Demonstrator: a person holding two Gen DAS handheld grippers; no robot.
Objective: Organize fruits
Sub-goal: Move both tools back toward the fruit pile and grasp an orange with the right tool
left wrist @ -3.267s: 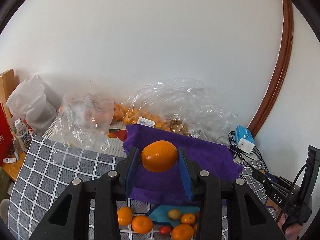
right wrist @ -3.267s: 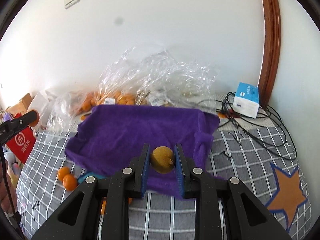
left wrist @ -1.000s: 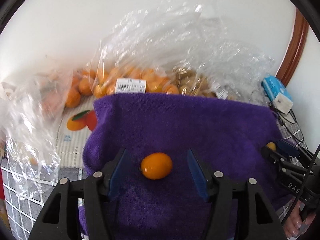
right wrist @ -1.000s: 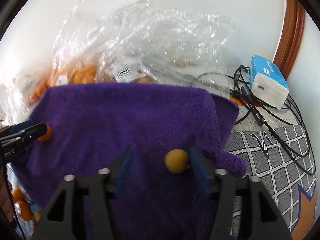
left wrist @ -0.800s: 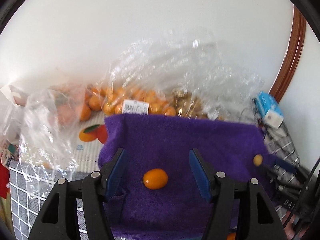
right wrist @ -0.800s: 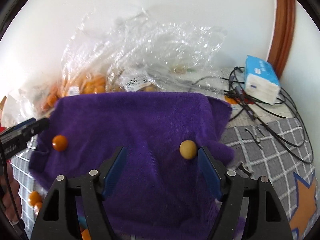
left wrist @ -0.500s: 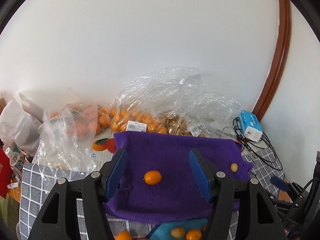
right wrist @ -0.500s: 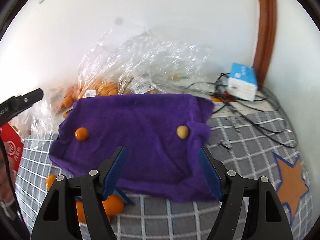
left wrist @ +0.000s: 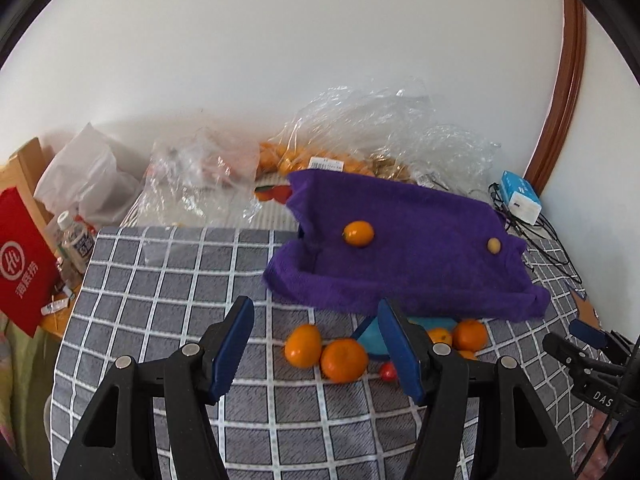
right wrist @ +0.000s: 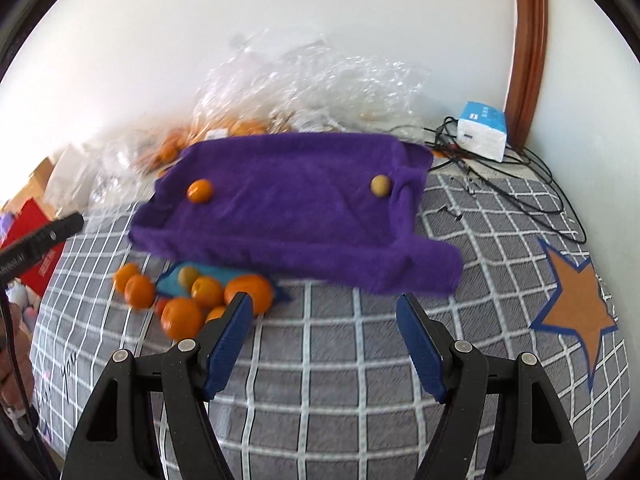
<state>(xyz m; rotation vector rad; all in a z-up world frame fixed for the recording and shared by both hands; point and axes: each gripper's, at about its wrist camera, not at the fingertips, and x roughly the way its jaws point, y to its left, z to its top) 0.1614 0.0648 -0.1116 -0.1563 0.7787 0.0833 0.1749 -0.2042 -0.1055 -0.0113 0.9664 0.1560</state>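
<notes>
Now the small round orange fruit (right wrist: pixel 199 191) and the smaller yellow-brown round fruit (right wrist: pixel 380 185) lie well apart on the purple terry towel (right wrist: pixel 296 208), its long axis running across mid-frame, over a grey checked cloth (right wrist: pixel 320 360) below a white wall (right wrist: pixel 240 20). Left gripper (left wrist: pixel 316 350) and right gripper (right wrist: pixel 324 340) both gape, empty.
</notes>
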